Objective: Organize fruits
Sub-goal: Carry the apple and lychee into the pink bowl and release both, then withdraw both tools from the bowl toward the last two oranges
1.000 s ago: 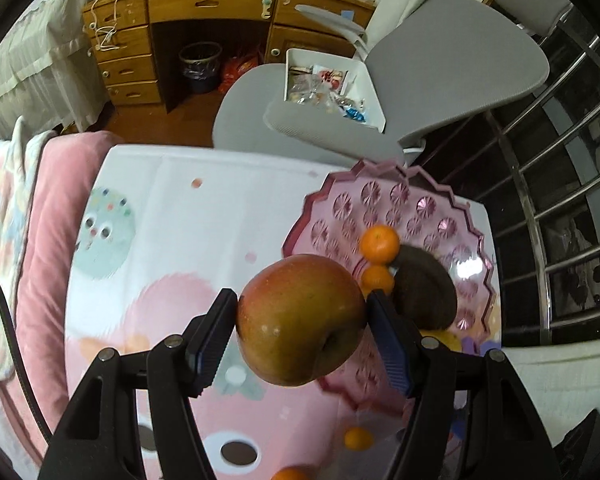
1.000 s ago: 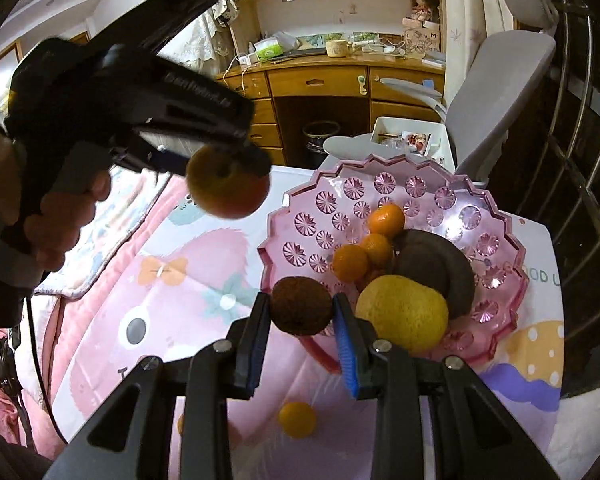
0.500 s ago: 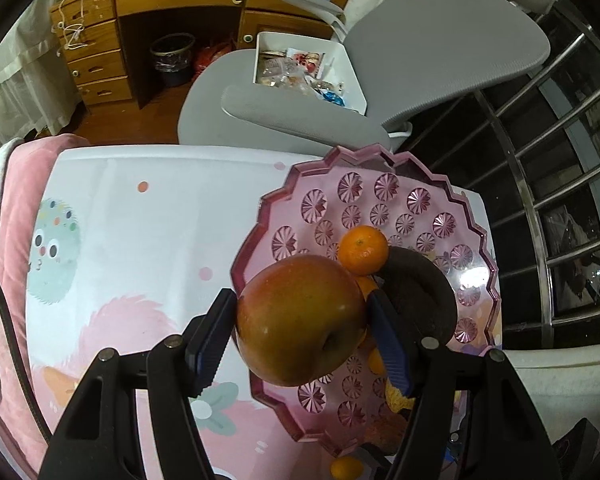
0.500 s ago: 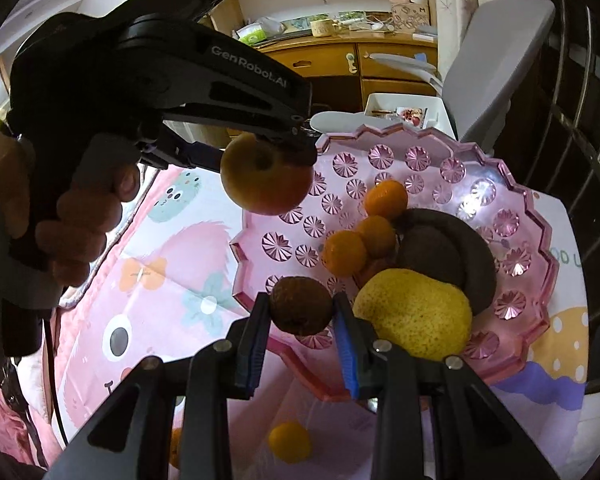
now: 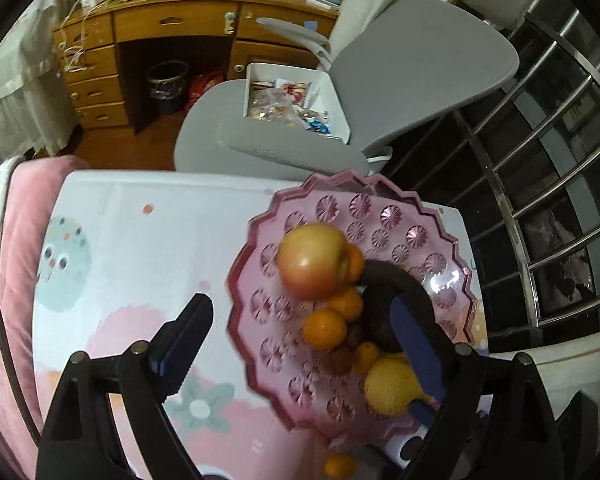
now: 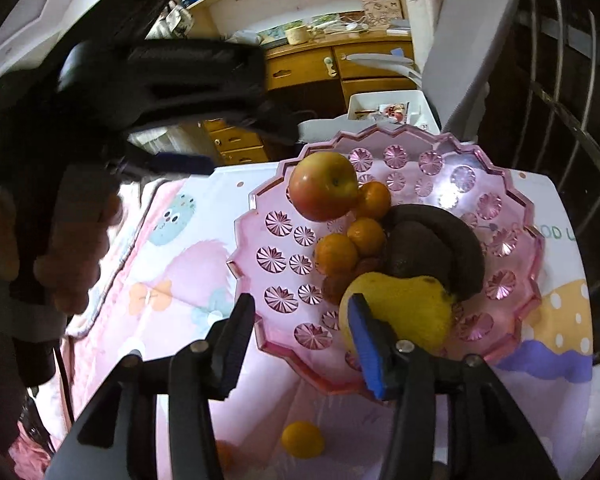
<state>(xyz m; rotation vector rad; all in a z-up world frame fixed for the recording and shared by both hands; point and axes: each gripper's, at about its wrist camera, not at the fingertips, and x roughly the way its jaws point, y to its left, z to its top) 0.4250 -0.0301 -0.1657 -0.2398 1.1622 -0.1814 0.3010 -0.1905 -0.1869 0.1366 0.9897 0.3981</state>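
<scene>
A pink scalloped fruit bowl [image 5: 380,216] [image 6: 496,208] stands on the cartoon-print cloth. A red-yellow apple [image 5: 312,260] [image 6: 324,186] lies in its far left part, against several small oranges [image 5: 324,328] [image 6: 336,252]. A dark avocado and banana [image 6: 432,244] and a yellow pear [image 5: 392,388] [image 6: 404,308] also lie in the bowl. My left gripper [image 5: 300,348] is open and empty above the bowl's near side. My right gripper [image 6: 300,340] is open and empty at the bowl's front rim. A small brown fruit [image 6: 336,286] lies beside the pear.
A loose orange [image 6: 302,438] lies on the cloth in front of the bowl; another shows in the left wrist view [image 5: 340,466]. A grey office chair [image 5: 380,72] with a white box stands beyond the table. A metal railing [image 5: 560,184] runs along the right. A wooden desk [image 5: 160,32] is behind.
My left gripper opened and let the apple drop into the bowl. My right gripper opened and released the brown fruit into the bowl. The left gripper drew back.
</scene>
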